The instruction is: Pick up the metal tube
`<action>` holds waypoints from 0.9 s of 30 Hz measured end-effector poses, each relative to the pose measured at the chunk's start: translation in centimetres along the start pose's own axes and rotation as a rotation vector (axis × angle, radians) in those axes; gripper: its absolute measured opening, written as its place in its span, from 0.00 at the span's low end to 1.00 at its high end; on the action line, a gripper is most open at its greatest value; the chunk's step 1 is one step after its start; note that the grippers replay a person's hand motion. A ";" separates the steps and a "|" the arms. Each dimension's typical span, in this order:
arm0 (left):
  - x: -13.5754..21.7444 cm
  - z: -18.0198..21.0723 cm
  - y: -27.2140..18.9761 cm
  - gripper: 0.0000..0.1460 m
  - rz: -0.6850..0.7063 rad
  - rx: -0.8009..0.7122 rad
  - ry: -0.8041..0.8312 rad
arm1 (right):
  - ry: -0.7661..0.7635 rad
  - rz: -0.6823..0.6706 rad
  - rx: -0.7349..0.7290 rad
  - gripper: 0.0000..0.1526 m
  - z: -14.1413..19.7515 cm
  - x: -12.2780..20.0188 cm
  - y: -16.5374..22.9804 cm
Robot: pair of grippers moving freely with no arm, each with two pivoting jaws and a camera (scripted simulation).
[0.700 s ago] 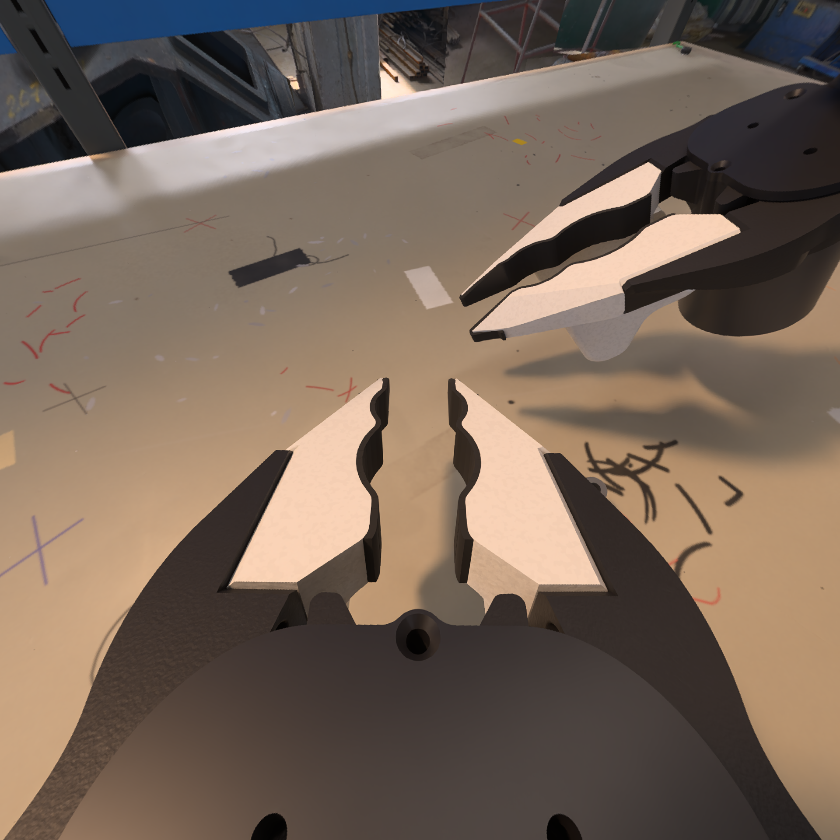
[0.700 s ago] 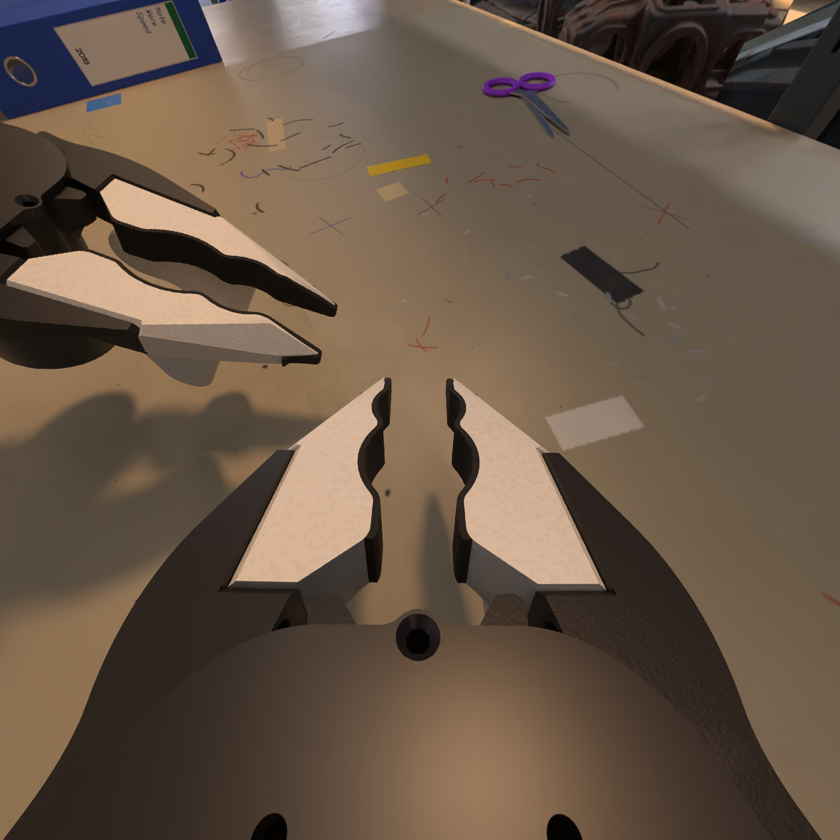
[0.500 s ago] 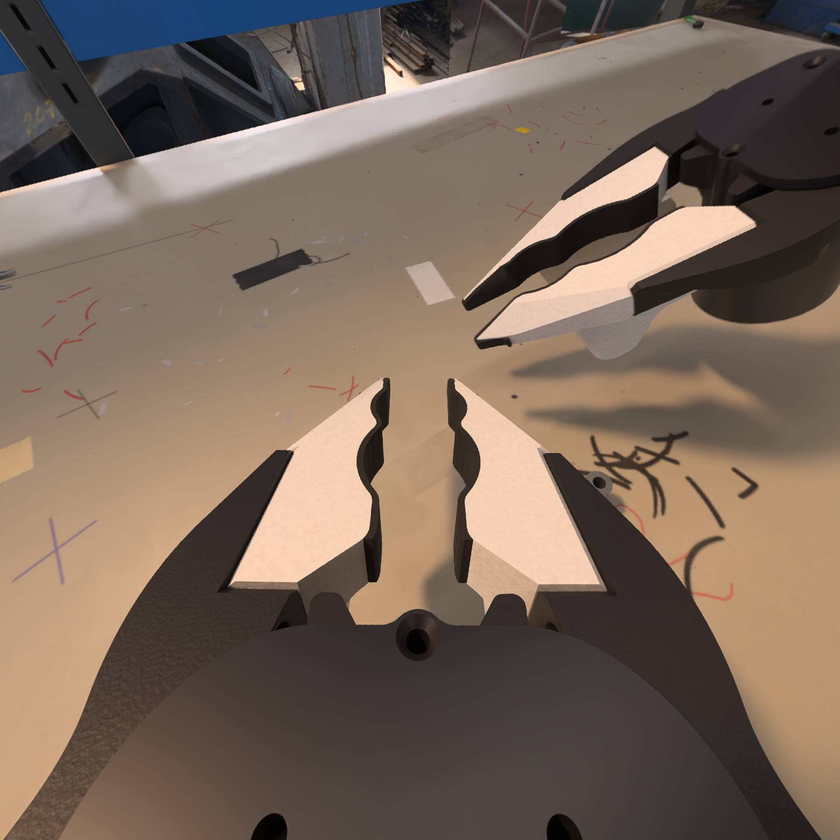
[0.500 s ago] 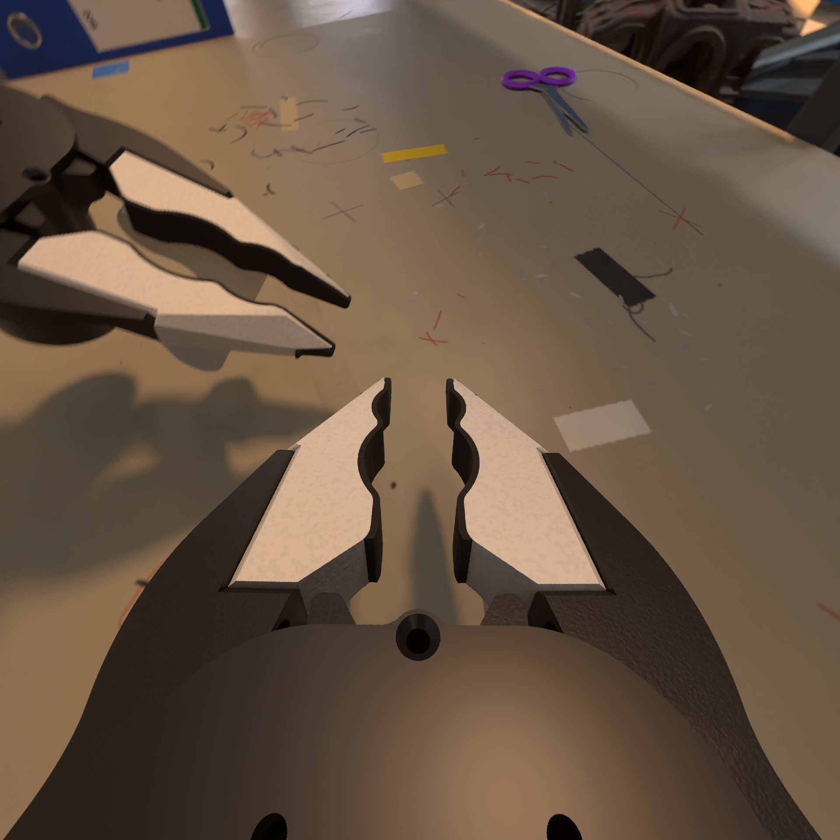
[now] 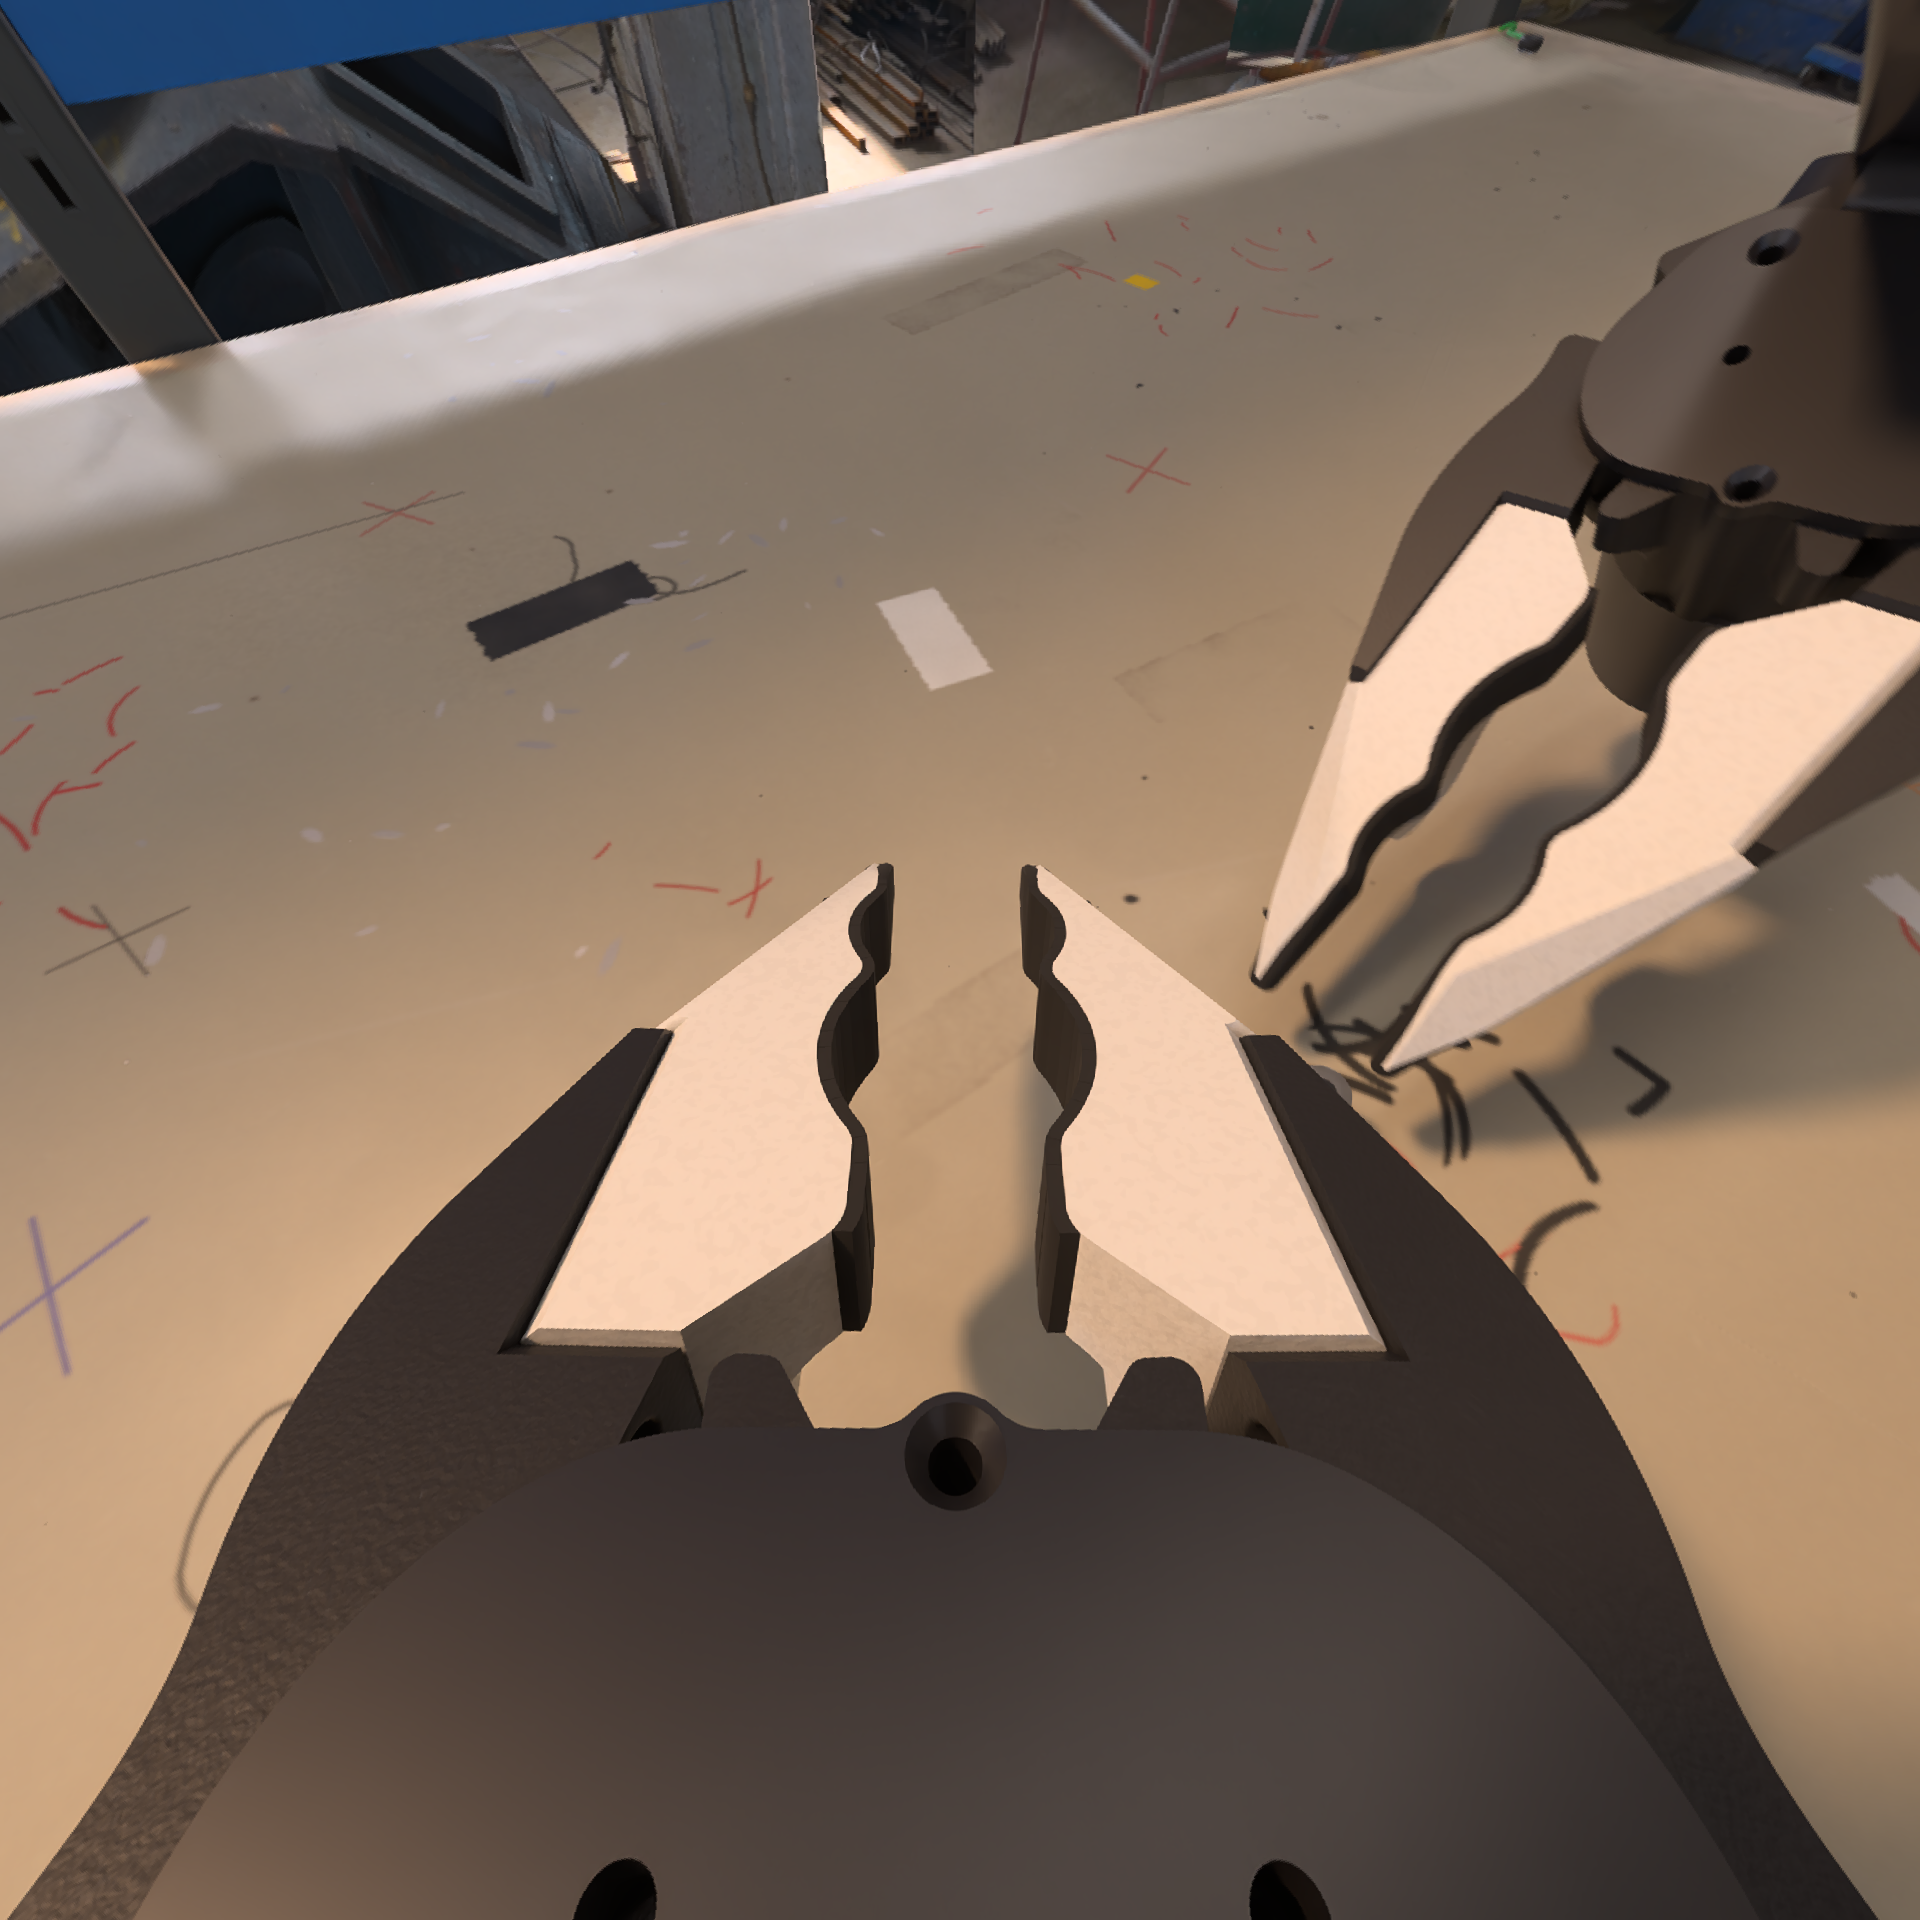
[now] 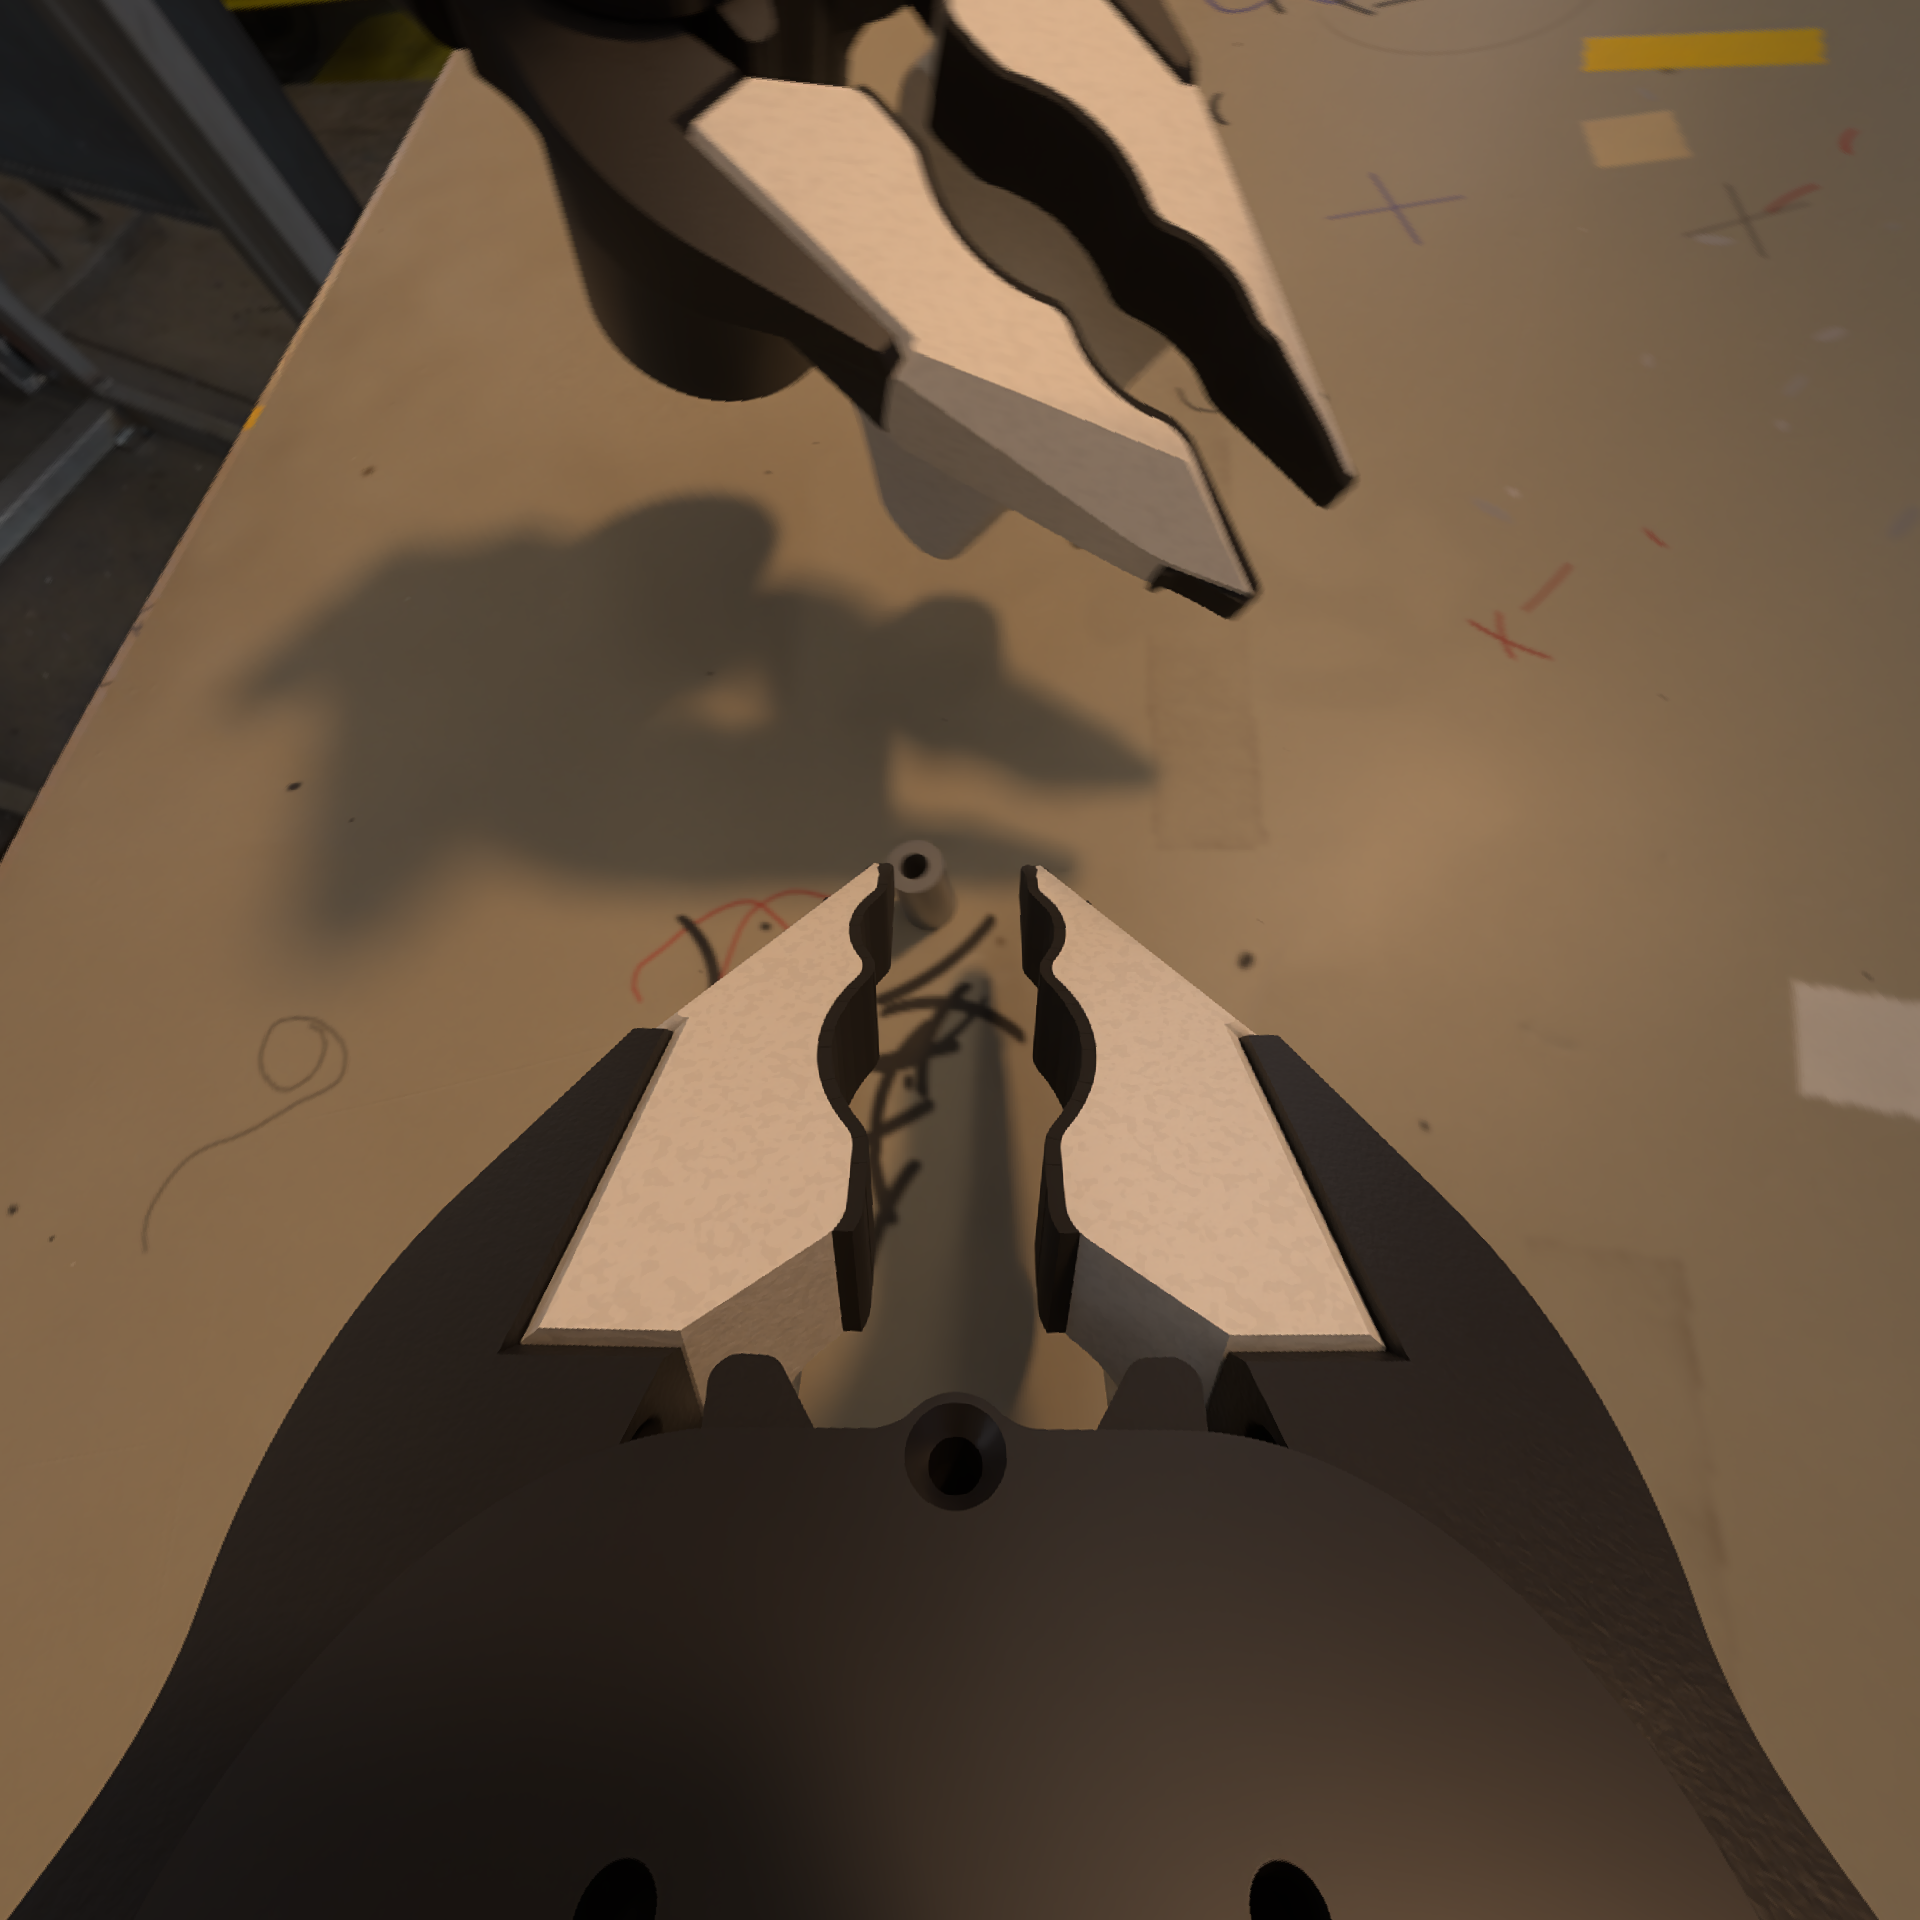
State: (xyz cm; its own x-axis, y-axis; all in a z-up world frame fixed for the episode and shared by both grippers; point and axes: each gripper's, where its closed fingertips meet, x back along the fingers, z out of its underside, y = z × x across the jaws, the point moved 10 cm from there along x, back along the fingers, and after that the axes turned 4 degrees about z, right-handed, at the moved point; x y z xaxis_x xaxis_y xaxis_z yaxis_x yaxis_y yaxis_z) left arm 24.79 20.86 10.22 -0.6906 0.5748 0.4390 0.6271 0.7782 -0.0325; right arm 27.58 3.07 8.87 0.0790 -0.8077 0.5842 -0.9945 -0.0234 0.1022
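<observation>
The metal tube is a short grey cylinder with a dark bore. It sits on the tan table among black scribbles, just past my right gripper's fingertips, nearer the left finger. The right gripper is open, empty and tilted down at it. My left gripper is open and empty above the table. In the left wrist view only a sliver of the tube shows beside my right finger, with the right gripper's tips close above it. In the right wrist view the left gripper hovers beyond the tube.
The table's edge runs along the left of the right wrist view, with a drop beyond it. Flat on the table are a black tape patch, a white tape strip and a yellow strip.
The right gripper has swung round and tipped downward toward the black scribbles, bringing the tube into its view at the fingertips. The left gripper has hardly moved. Both stay open.
</observation>
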 end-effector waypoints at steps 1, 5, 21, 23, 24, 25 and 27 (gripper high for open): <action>0.0 0.0 0.0 0.17 -0.001 -0.003 0.004 | 0.001 -0.011 0.016 0.15 -0.1 -0.2 0.4; -0.2 0.1 0.2 0.16 -0.009 -0.009 0.014 | 0.074 0.018 0.072 0.14 -0.4 -1.5 1.5; 0.0 -0.1 0.5 0.16 -0.025 -0.001 -0.009 | 0.088 0.161 0.170 0.08 -0.9 -2.1 1.4; 0.5 -0.4 0.6 0.15 -0.044 0.000 -0.056 | -0.002 0.248 0.177 0.08 -1.7 -1.3 1.0; 0.7 -0.5 0.7 0.15 -0.051 0.010 -0.078 | -0.052 0.303 0.167 0.08 -2.0 -0.7 0.7; 1.0 -0.7 0.9 0.14 -0.061 0.024 -0.103 | -0.102 0.356 0.155 0.08 -2.3 -0.1 0.4; 1.8 -1.2 1.3 0.14 -0.095 0.058 -0.180 | -0.198 0.444 0.141 0.08 -2.9 1.2 0.0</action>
State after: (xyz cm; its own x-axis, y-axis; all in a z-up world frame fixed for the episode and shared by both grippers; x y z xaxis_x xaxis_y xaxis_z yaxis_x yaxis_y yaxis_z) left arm 24.77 22.60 12.04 -0.8021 0.5299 0.2756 0.5379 0.8414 -0.0525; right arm 27.92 3.84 11.86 -0.3550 -0.8535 0.3814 -0.9297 0.2796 -0.2398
